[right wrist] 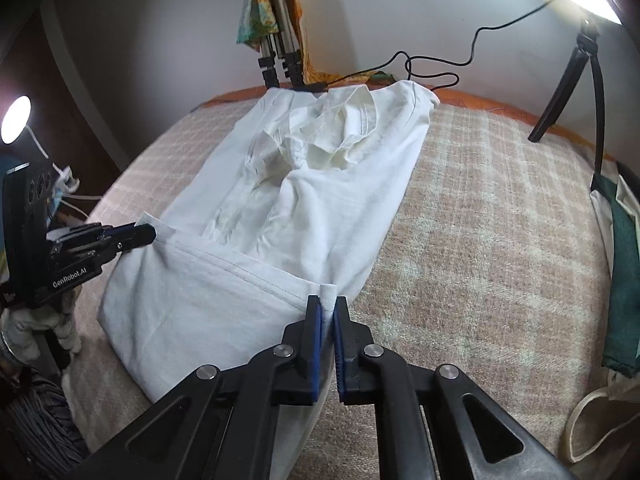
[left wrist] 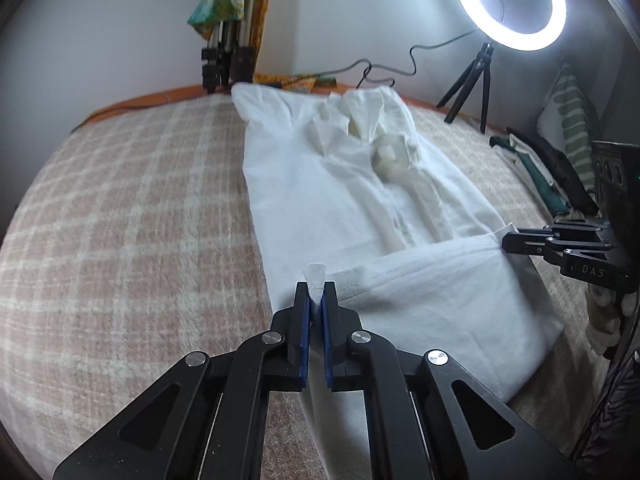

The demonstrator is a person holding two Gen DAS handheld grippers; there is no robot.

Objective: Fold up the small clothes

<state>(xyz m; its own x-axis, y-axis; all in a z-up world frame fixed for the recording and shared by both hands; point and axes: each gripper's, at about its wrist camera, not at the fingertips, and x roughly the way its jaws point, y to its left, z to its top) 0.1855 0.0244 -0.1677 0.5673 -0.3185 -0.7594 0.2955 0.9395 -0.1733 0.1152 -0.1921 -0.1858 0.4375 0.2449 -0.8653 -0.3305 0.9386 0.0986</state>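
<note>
Your white shirt (left wrist: 360,200) lies lengthwise on the plaid blanket (left wrist: 140,200), sleeves bunched near the collar and its bottom hem folded up toward you. Your left hand-held gripper (left wrist: 315,300) is clamped on one hem corner, your right hand-held gripper (right wrist: 327,312) on the other. A ring light (left wrist: 510,0) glows beyond.

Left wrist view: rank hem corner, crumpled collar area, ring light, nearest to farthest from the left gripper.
1. Hem corner of the white shirt: pinched between the left gripper's jaws, bottom centre.
2. Crumpled collar area: up the shirt, towards the far edge of the checked blanket.
3. Ring light: on its tripod by the wall, top right.
</note>
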